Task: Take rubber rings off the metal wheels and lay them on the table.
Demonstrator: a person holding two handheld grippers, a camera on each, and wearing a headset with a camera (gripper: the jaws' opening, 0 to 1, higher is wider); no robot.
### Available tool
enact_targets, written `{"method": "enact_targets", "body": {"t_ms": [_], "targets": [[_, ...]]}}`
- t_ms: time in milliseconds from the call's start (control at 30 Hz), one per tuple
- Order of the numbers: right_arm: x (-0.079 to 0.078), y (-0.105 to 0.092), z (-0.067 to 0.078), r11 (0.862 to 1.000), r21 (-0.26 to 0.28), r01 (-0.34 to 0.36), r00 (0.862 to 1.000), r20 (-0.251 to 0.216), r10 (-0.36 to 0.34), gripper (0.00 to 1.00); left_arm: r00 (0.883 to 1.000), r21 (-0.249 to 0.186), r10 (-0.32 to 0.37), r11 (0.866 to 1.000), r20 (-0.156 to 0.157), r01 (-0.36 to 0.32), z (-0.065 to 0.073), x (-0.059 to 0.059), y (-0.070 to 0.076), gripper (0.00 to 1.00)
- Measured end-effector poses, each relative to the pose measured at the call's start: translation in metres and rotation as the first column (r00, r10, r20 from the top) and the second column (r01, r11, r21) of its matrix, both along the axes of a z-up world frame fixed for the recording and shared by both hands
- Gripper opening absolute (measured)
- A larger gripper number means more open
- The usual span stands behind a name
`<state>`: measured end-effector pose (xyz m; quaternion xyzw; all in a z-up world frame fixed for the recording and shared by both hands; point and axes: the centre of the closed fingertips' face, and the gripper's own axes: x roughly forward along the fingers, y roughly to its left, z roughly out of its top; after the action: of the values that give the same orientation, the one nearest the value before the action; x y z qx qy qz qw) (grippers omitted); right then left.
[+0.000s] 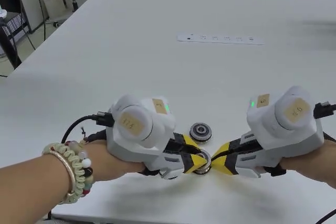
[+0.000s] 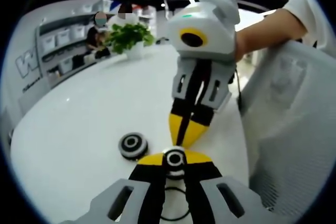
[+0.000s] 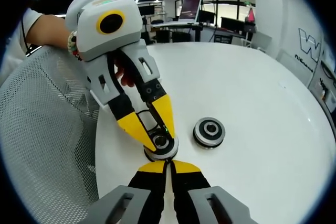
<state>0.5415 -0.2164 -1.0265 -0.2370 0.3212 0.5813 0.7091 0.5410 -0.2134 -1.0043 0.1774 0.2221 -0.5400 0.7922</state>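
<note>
My left gripper (image 2: 174, 157) has its jaws closed on 1 metal wheel (image 2: 175, 160), which sits pinched between the yellow tips. My right gripper (image 3: 169, 165) faces it head-on, jaws pressed together with no gap, and their tips touch the near rim of that wheel. I cannot tell whether they have caught any rubber there. A 2nd wheel (image 3: 209, 132) lies flat on the white surface (image 1: 157, 66), just beyond the meeting jaws and apart from them, with its dark rubber ring (image 3: 197, 132) on.
</note>
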Motion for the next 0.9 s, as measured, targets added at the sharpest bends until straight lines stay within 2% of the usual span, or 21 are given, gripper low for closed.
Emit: {"method": "enact_targets", "body": {"t_ms": [67,267,333,367,400,433,567,700,900], "targets": [[0.001,0.000,0.000,1.000,-0.003,0.008,1.000,-0.003,-0.008,0.00,1.000,0.001,-0.004,1.000,0.005,0.004,0.000,0.000,0.000,0.13],[0.004,-0.002,0.002,0.998,0.001,0.063,0.996,-0.058,-0.063,0.00,1.000,0.003,-0.007,1.000,0.010,0.007,0.000,0.001,-0.001,0.13],[0.011,-0.002,0.009,0.994,0.035,0.102,0.993,-0.061,-0.100,0.00,1.000,0.004,-0.009,1.000,0.008,0.009,0.000,0.001,0.000,0.13],[0.011,-0.001,0.013,0.990,0.058,0.126,0.988,-0.092,-0.120,0.00,1.000,0.005,-0.011,1.000,0.006,0.011,0.000,0.001,0.000,0.14],[0.013,-0.001,0.016,0.986,0.083,0.147,0.985,-0.107,-0.138,0.00,1.000,0.013,-0.019,1.000,-0.001,0.019,-0.001,-0.001,0.000,0.14],[0.016,-0.002,0.020,0.982,0.100,0.159,0.983,-0.111,-0.148,0.00,0.999,0.015,-0.031,0.999,0.007,0.031,-0.001,-0.002,0.000,0.14],[0.012,-0.008,0.015,0.987,0.080,0.143,0.986,-0.101,-0.134,0.00,1.000,0.022,-0.024,0.999,-0.003,0.024,-0.001,-0.002,0.001,0.14],[0.005,-0.010,0.006,0.995,0.040,0.090,0.993,-0.087,-0.086,0.00,0.999,0.036,-0.032,0.999,-0.003,0.032,-0.002,-0.002,0.002,0.14],[-0.006,-0.003,0.004,0.999,0.043,0.030,0.994,-0.103,-0.026,0.08,0.999,0.033,-0.031,0.999,-0.008,0.032,-0.002,-0.001,0.003,0.14]]}}
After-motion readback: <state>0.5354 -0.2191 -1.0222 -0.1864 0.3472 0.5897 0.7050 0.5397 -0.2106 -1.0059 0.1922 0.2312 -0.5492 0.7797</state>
